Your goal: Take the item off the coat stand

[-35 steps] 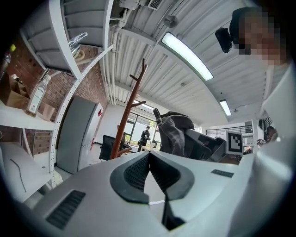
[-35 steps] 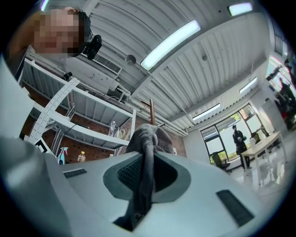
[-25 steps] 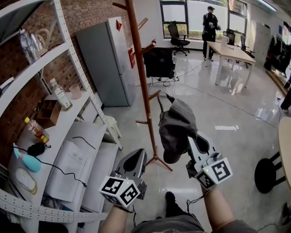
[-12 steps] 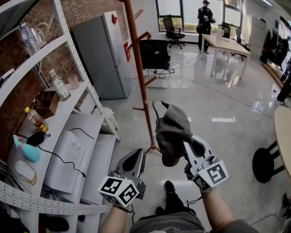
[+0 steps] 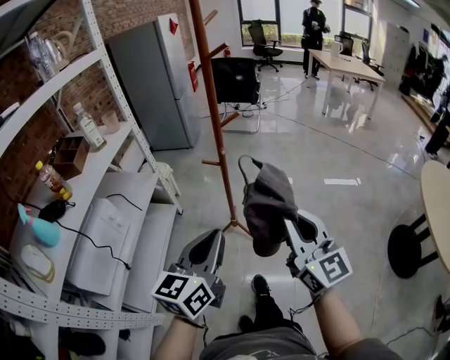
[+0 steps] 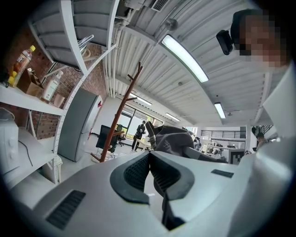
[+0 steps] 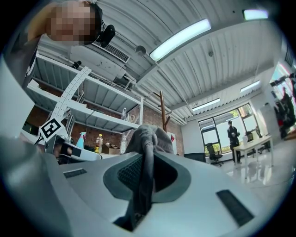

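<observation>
A grey cloth item (image 5: 267, 200) with a thin strap loop hangs clear of the brown wooden coat stand (image 5: 214, 119), to its right and nearer to me. My right gripper (image 5: 290, 226) is shut on the item's lower fold; in the right gripper view the cloth (image 7: 149, 139) runs down between the pads of the gripper (image 7: 142, 178). The stand (image 7: 162, 111) rises behind it. My left gripper (image 5: 209, 242) is held low on the left, shut, with nothing in it (image 6: 149, 157). From there the item (image 6: 171, 138) and the stand (image 6: 121, 111) show ahead.
A white shelf rack (image 5: 105, 63) with bottles, papers and a black cable runs along the left. A grey fridge (image 5: 158, 84) and a black chair (image 5: 235, 81) stand behind the coat stand. A round table (image 5: 437, 211) and a black stool (image 5: 404, 249) are at the right. A person (image 5: 314, 21) stands far back.
The coat stand, fridge and shelf have drifted up and left in the head view. Both grippers hold the same pose, the right one still with the grey item.
</observation>
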### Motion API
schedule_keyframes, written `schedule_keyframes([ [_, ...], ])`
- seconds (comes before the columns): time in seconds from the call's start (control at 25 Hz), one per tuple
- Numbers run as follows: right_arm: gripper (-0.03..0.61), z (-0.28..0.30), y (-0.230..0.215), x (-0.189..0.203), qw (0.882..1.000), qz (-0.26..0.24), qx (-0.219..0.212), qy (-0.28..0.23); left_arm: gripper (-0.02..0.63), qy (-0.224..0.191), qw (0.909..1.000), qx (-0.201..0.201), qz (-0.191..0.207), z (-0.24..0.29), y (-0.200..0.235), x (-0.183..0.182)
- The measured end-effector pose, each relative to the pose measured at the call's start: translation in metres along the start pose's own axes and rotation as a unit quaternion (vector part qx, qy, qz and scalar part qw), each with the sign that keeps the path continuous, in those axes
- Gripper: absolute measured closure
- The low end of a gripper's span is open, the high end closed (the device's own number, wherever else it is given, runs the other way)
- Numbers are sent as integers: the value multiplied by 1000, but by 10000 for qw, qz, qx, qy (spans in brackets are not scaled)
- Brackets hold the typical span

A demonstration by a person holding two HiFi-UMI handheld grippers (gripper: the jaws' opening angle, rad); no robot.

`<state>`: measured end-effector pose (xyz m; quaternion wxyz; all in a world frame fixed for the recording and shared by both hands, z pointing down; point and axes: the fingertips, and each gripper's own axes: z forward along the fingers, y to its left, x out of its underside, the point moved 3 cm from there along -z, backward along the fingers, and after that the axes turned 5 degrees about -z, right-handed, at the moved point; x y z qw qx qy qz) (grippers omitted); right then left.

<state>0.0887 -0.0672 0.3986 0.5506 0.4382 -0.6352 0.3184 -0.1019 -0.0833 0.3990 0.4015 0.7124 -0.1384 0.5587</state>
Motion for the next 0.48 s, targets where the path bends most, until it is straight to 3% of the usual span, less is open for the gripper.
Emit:
schedule_keyframes([
  [0.48, 549, 21, 2, 3, 10000, -98, -10, 9, 606, 13, 10000, -63, -65, 7, 14, -2],
])
